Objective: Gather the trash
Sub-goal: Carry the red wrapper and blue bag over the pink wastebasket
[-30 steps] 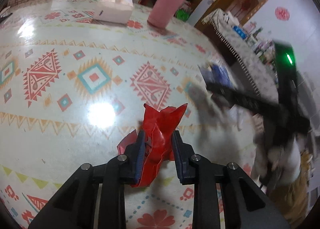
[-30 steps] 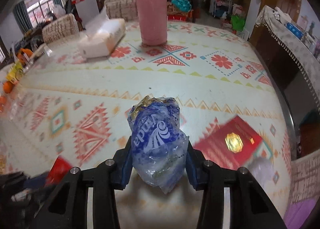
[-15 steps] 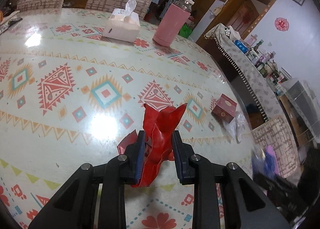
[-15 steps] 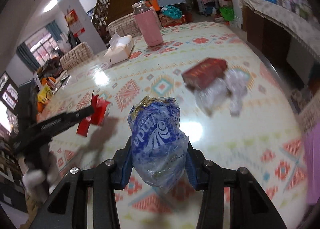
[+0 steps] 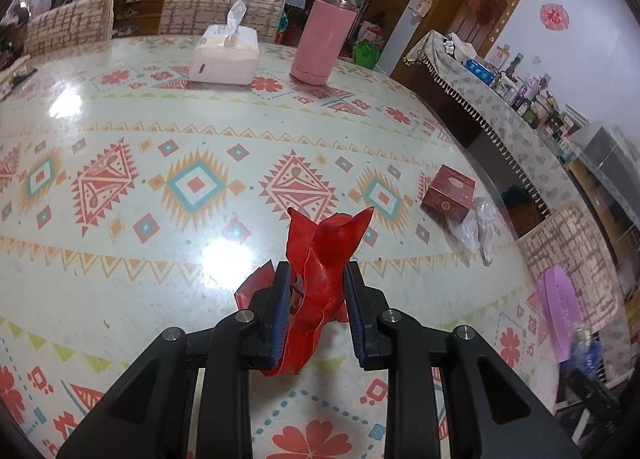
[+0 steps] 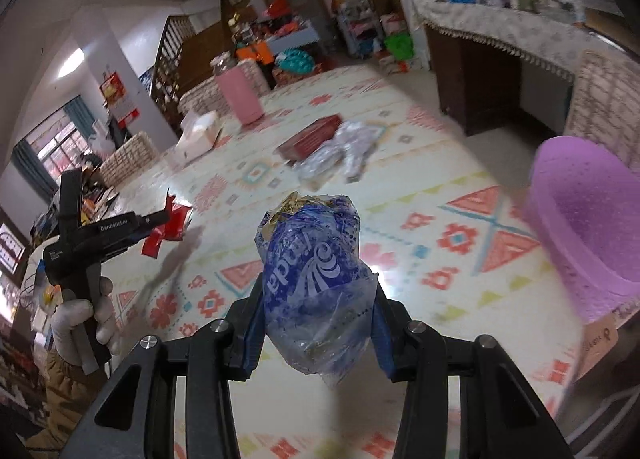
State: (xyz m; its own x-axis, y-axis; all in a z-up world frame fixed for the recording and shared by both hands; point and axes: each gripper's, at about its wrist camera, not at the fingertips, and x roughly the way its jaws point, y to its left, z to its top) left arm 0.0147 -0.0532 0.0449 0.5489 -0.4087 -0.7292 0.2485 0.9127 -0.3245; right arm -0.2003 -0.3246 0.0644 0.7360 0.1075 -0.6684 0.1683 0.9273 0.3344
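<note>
Two leftovers — red box (image 5: pixel 448 191), clear plastic (image 5: pixel 476 229) — nr purple bin (image 6: pixel 588 235).

Bare tabletop (image 5: pixel 120 267) ahead; red box (image 5: pixel 448 191) (crumpled plastic (image 5: pixel 476 229) beside) blocks right.

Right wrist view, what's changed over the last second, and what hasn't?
The right gripper has swung across the table, carrying the blue plastic bag toward the purple bin, which has come into view. Nothing was grasped or released: the left gripper still clamps the red wrapper. The red box and clear plastic lie where they were.
</note>
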